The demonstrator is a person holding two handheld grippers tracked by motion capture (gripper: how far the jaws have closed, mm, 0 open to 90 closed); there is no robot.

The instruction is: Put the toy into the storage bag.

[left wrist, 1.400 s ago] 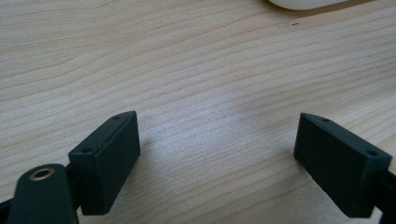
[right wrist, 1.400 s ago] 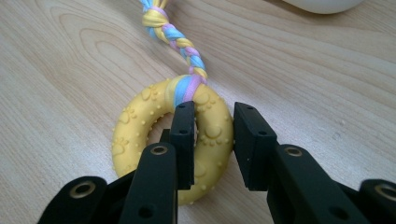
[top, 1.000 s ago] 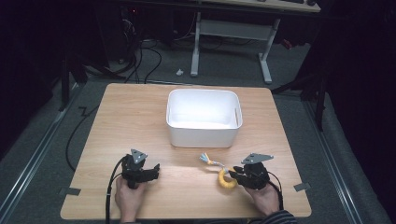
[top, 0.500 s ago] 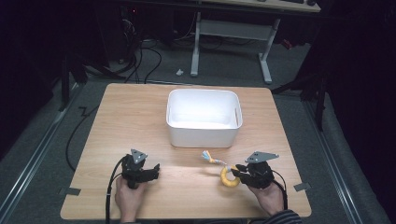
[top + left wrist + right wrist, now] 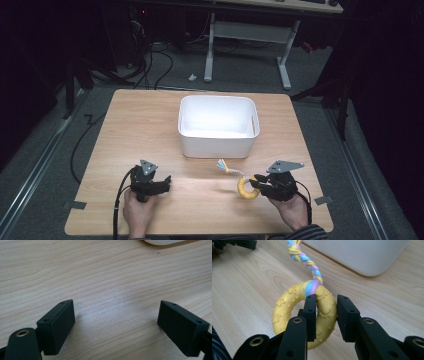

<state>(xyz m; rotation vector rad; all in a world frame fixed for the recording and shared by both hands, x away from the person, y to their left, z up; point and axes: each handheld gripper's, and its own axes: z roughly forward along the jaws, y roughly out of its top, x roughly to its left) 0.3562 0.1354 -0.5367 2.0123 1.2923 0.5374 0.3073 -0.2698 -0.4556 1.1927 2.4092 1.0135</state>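
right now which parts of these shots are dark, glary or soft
High view: floor around the table is nearly black and the white bin glares inside. Left gripper view: even light, near jaws soft. Right gripper view: yellow ring toy sharp, braided rope blurring farther off.

1. Surface (image 5: 145, 125): light wood-grain top, rectangular.
2. White plastic bin (image 5: 218, 126) sits on it, centre, far half.
3. Yellow ring toy with braided rope (image 5: 243, 183) lies on it, near right, just in front of the bin.
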